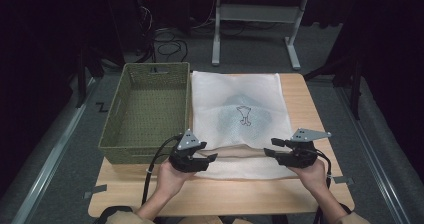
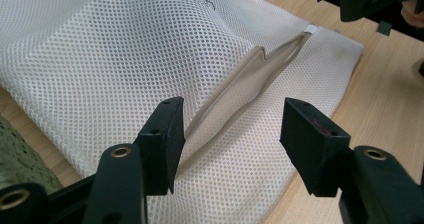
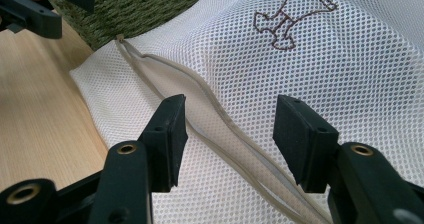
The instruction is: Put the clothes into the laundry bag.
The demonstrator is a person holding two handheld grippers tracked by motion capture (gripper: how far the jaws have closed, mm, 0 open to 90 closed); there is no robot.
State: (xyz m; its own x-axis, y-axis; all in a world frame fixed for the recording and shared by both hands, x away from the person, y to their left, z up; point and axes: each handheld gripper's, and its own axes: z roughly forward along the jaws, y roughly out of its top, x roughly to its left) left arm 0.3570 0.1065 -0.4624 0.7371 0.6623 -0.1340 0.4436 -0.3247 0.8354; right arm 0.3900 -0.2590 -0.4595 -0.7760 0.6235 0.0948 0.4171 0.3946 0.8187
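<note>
A white mesh bag [image 1: 240,114] lies flat on the wooden table [image 1: 225,194], with a dark embroidered figure [image 3: 292,16] on it. Its zipper opening [image 1: 240,151] runs along the near edge and gapes slightly [image 2: 250,79] [image 3: 200,99]. My left gripper [image 1: 209,160] hovers at the left end of that opening, jaws apart with nothing between them [image 2: 232,134]. At the right end my right gripper [image 1: 271,147] also stands open just above the mesh [image 3: 230,134]. Neither pair of pads touches the fabric.
A green woven basket [image 1: 115,149] stands on the table directly left of the bag, its inside bare. The table's near edge lies just behind both hands. Beyond the far edge, a desk frame [image 1: 250,19] and cables lie on the floor.
</note>
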